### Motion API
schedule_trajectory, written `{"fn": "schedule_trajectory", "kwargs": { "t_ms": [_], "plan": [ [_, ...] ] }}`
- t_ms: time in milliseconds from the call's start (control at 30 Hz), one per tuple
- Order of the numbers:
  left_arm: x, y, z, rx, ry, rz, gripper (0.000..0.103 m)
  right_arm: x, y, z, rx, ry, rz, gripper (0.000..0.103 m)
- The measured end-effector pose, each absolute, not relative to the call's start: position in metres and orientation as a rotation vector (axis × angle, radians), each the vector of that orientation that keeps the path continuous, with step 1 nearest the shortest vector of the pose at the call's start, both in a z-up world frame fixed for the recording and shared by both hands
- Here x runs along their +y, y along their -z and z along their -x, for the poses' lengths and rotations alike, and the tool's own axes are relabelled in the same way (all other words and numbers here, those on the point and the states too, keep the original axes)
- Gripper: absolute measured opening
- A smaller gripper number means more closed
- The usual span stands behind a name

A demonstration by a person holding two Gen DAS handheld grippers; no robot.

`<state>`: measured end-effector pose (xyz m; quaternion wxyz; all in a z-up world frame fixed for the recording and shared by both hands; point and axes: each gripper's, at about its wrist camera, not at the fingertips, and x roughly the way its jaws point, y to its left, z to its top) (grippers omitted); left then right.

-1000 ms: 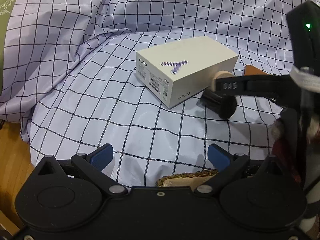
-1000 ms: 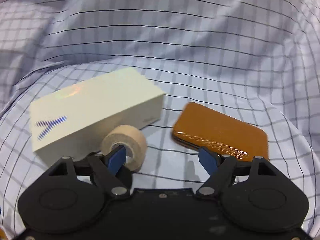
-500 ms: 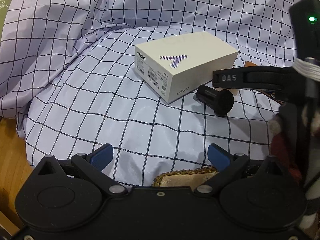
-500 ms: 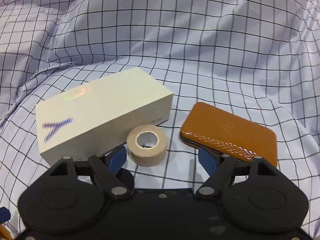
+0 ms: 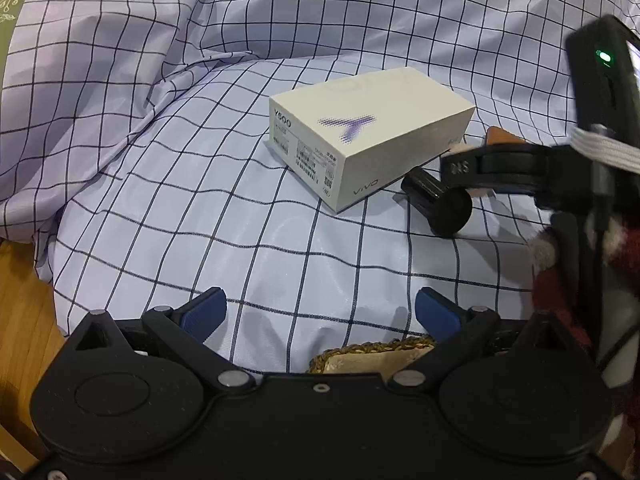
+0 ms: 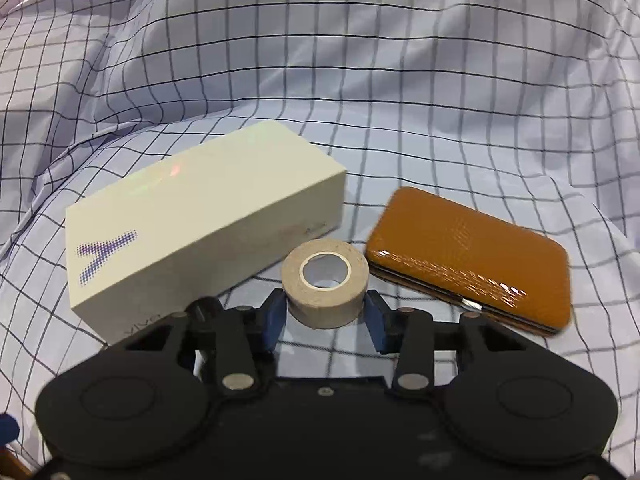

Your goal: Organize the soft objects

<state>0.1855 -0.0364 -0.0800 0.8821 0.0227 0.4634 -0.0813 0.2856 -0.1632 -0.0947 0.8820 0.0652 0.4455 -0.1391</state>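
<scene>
Between the box (image 6: 200, 216) at 10 o'clock and the wallet (image 6: 468, 256) at 2 o'clock, our right gripper (image 6: 325, 312) clamps the tape roll (image 6: 325, 282) for removal; our left gripper (image 5: 318, 314) hovers wide open, empty.

Brown case (image 5: 497, 136): in the left wrist view only a small corner shows; the rest lies behind the right gripper's arm (image 5: 496, 166).
Tape roll (image 5: 466, 147): left wrist view shows a pale sliver only, hidden by the same arm.
Woven-edged item (image 5: 372, 356): lower part covered by the left gripper's body; kind cannot be told.
White box (image 6: 200, 216): near lower corner hidden behind the right gripper's body; side lettering cut off.
Box label (image 5: 308, 158): small print too fine to read.
Brown case edge (image 6: 560, 280): right side smeared by blur.
Checked cloth (image 6: 320, 80): runs past every edge.
</scene>
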Motion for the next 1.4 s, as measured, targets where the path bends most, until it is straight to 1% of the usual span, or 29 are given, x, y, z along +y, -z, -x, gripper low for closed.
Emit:
{"fn": "schedule_trajectory", "kwargs": {
  "t_ms": [200,433,567,667,867,967,1300,1400],
  "plan": [
    [-0.046,0.073,-0.194,0.946,0.194,-0.064,0.097,-0.18,0.086,-0.254,0.949,0.379,-0.145,0.041],
    [-0.065,0.068,-0.213,0.91,0.168,-0.087,0.097,-0.192,0.091,-0.231,0.946,0.462,-0.133,0.039],
    [-0.075,0.075,-0.222,0.917,0.149,-0.132,0.096,-0.193,0.092,-0.23,0.934,0.463,-0.143,0.043],
    [-0.08,0.08,-0.226,0.935,0.153,-0.142,0.093,-0.194,0.093,-0.231,0.925,0.459,-0.154,0.045],
    [-0.086,0.09,-0.234,0.969,0.149,-0.135,0.093,-0.196,0.092,-0.228,0.91,0.45,-0.172,0.046],
    [-0.091,0.089,-0.236,0.96,0.154,-0.138,0.094,-0.196,0.091,-0.227,0.907,0.449,-0.179,0.049],
    [-0.1,0.087,-0.24,0.96,0.192,-0.099,0.093,-0.204,0.09,-0.22,0.886,0.471,-0.231,0.05],
    [-0.102,0.088,-0.241,0.96,0.225,-0.092,0.093,-0.208,0.088,-0.216,0.877,0.495,-0.257,0.052]
  ]
}}
